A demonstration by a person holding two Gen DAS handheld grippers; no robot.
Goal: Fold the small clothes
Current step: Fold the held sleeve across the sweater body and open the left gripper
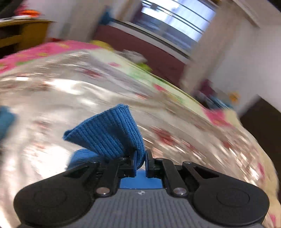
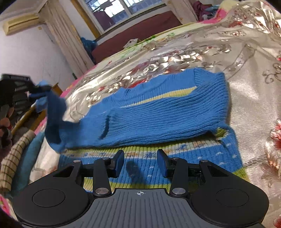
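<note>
A small blue ribbed sweater (image 2: 158, 112) with yellow and green stripes lies partly folded on the shiny floral bedspread (image 2: 245, 98). My left gripper (image 1: 140, 164) is shut on the ribbed cuff of the blue sleeve (image 1: 108, 133), which stands up in front of its camera. From the right wrist view the left gripper (image 2: 37, 89) is at the far left, with the sleeve (image 2: 54, 119) hanging stretched from it above the bed. My right gripper (image 2: 140, 162) is open just over the sweater's patterned lower part, with nothing between its fingers.
A checked cloth and a teal cloth (image 2: 21, 149) lie at the bed's left edge. A dark red headboard (image 2: 140, 33) and a window stand beyond the bed. A yellow wooden shelf (image 1: 22, 35) is at the far left. Clothes are heaped at the bed's far corner (image 2: 205, 10).
</note>
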